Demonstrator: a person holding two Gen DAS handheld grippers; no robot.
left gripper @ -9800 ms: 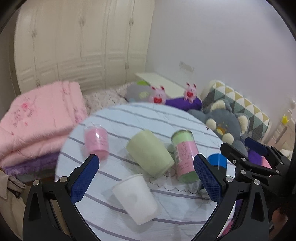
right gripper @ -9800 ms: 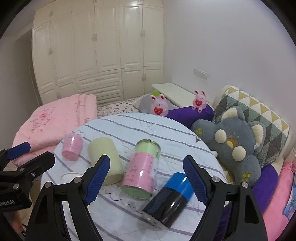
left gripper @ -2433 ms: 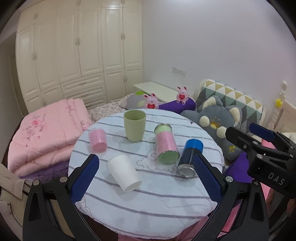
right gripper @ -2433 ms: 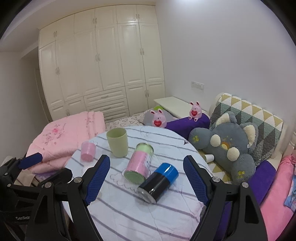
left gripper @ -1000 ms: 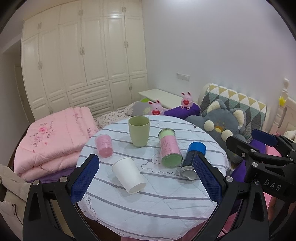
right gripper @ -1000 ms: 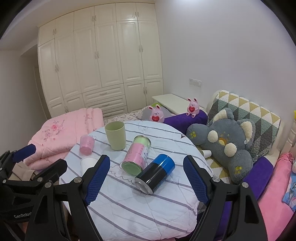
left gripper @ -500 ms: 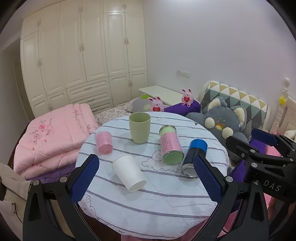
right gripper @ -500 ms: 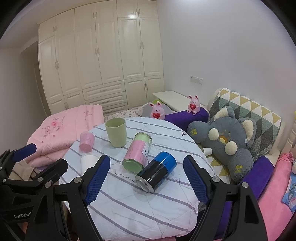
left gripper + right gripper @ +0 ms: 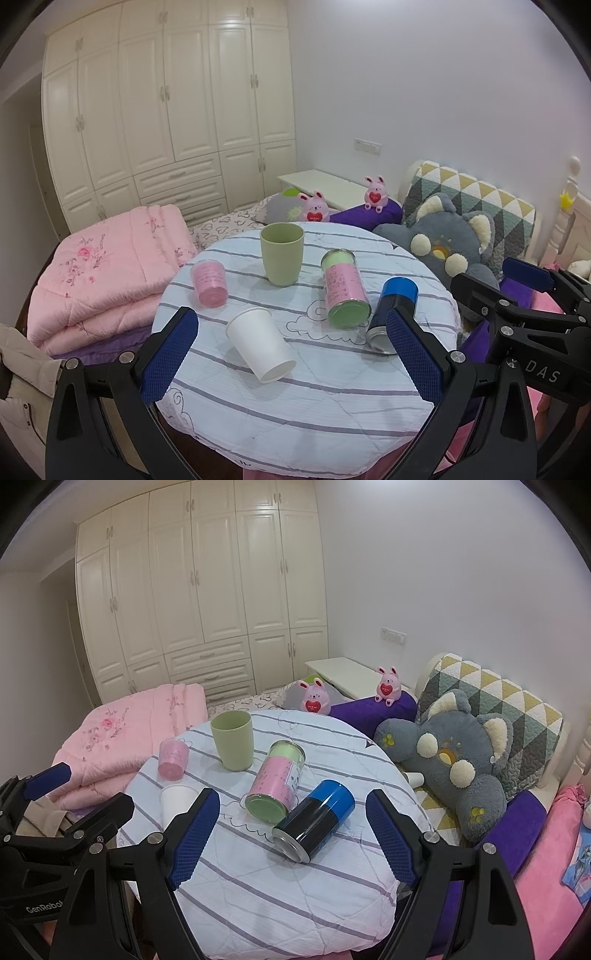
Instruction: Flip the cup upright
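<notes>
**Toppled cups wait between open jaws**

The white paper cup (image 9: 260, 343) lies on its side on the round striped surface (image 9: 314, 413), between and just ahead of the left gripper (image 9: 291, 350) jaws, mouth toward the camera. Those jaws are spread wide and grasp nothing. The right gripper (image 9: 291, 834) is likewise released, with the blue-and-black can (image 9: 314, 821) lying on its side between its jaws. Just beyond that lies the pink-and-green tin (image 9: 277, 784), also on its side. The green cup (image 9: 282, 254) already stands upright farther ahead; the small pink cup (image 9: 209, 282) looks tilted or inverted.

Likely risks: thin paper walls may crush under a firm pinch; the lying cylinders may roll off the edge if nudged; the quilted cloth may let a righted cup wobble.

Readable writing: "DAS" on the right gripper's body in the left view, "GenRobot" partly visible on the left gripper's. The tin's label print is too small to read.
</notes>
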